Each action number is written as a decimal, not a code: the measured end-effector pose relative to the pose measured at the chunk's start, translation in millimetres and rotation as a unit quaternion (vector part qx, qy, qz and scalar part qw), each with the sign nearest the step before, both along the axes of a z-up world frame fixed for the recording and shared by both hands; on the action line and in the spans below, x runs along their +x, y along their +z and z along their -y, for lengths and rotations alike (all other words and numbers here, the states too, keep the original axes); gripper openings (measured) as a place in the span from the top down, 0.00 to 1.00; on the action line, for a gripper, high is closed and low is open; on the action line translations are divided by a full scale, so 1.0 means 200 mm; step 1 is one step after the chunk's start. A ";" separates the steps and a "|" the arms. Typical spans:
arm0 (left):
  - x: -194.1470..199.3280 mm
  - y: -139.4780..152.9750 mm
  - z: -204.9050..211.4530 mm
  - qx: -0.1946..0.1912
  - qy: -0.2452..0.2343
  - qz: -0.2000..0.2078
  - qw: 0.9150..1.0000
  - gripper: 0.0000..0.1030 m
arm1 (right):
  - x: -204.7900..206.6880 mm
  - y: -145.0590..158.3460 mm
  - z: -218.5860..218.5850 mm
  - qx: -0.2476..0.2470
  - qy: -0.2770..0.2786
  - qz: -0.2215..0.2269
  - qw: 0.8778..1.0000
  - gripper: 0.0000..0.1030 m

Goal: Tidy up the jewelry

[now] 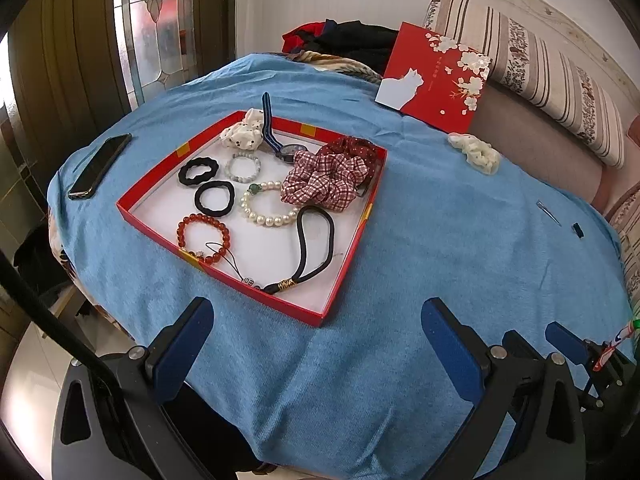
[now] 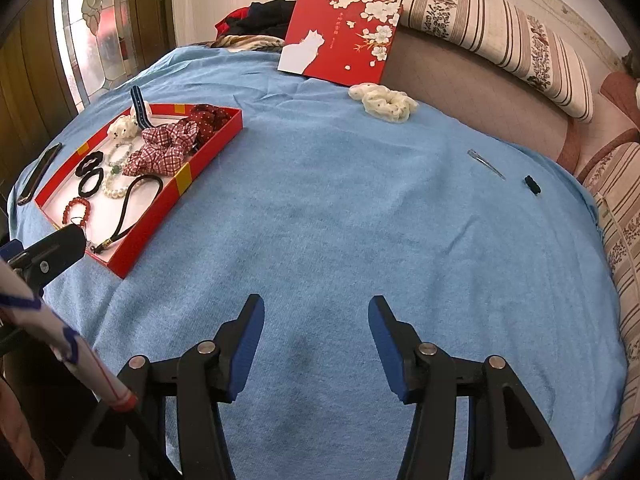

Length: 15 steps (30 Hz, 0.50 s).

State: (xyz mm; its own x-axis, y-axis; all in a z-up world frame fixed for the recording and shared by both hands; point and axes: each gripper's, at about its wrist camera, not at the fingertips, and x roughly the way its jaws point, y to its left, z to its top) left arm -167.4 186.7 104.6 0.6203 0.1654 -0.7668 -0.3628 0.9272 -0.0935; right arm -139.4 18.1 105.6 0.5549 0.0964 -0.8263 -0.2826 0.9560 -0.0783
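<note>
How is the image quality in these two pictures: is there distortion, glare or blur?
Left wrist view: strong fisheye bending, the square red cardboard tray looks warped; dark corners; the patterned glass window is overexposed. Right wrist view: same curving of the blue cloth; window glare at upper left; a blurred sleeve close to the lens; the rest is sharp.

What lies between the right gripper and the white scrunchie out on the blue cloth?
Nothing: in the right wrist view only bare blue cloth runs from the open right gripper up to the white scrunchie. The hair clip sits off to the right.
</note>
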 end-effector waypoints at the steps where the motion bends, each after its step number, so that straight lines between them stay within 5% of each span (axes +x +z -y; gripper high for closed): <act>1: 0.00 0.00 0.00 -0.001 0.000 0.000 1.000 0.00 | 0.00 0.00 0.00 -0.001 0.001 0.000 1.000 0.44; 15: -0.01 -0.01 0.00 -0.003 0.002 -0.003 1.000 0.00 | -0.01 -0.01 0.01 0.004 -0.003 0.006 1.000 0.43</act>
State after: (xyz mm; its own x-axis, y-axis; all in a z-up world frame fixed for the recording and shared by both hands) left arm -168.5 187.4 103.0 0.6152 0.1628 -0.7714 -0.3673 0.9250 -0.0977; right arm -141.4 16.6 104.4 0.5654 0.0999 -0.8188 -0.2754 0.9585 -0.0732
